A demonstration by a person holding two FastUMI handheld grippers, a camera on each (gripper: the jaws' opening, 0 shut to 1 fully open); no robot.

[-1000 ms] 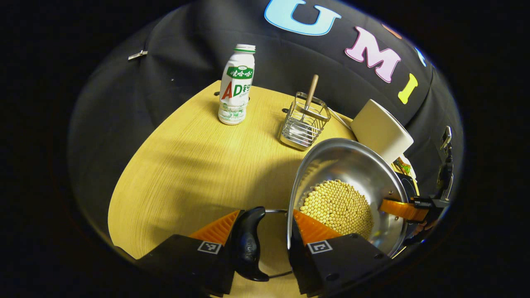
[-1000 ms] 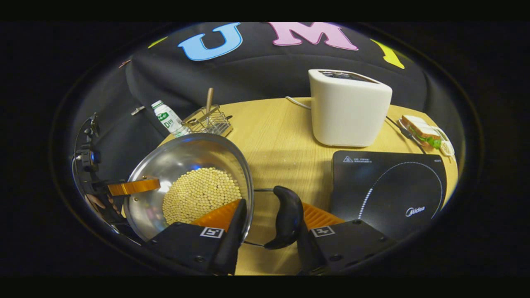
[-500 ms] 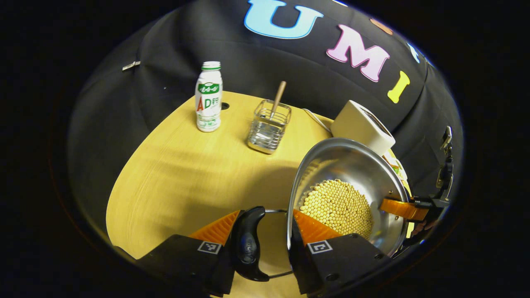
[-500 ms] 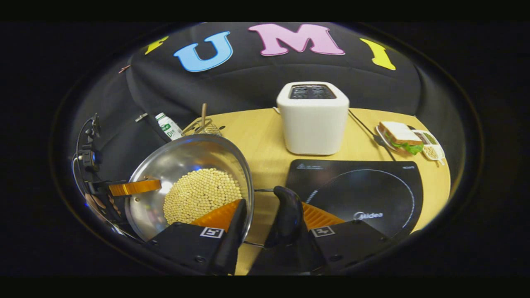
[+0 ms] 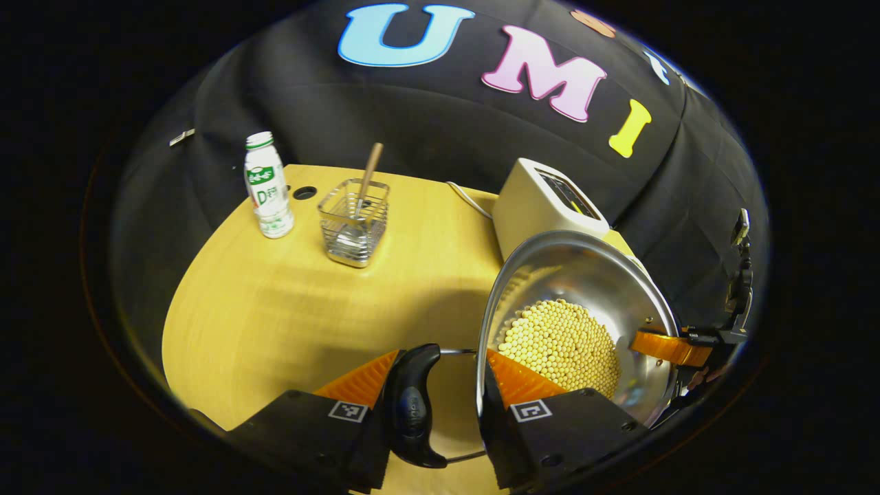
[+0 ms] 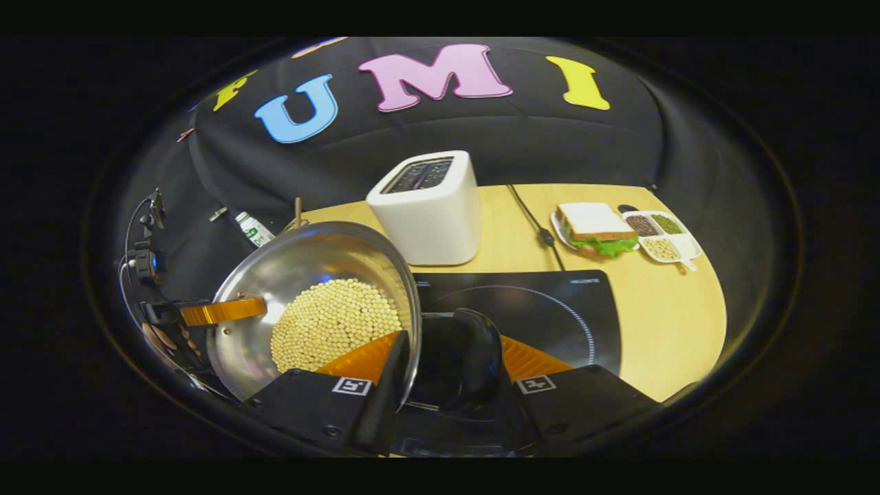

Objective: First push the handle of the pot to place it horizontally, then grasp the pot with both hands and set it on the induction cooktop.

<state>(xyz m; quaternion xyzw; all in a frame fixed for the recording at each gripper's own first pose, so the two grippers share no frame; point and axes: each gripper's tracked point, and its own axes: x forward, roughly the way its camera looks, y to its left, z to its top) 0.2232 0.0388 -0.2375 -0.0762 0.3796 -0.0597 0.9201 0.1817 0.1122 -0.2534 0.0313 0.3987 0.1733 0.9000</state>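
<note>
The left gripper [image 5: 440, 375] and right gripper [image 6: 440, 354] each clamp a black handle [image 5: 410, 405] on opposite sides of the bean-filled pot [image 6: 302, 275], held above the worktop [image 5: 275, 302], with the cooktop [image 6: 543, 309] just ahead of the right gripper.

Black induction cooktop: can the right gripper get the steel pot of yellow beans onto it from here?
Probably yes. The right gripper grips the steel pot by its black side handle, and the black induction cooktop lies bare just beyond; the white toaster stands behind it.
</note>
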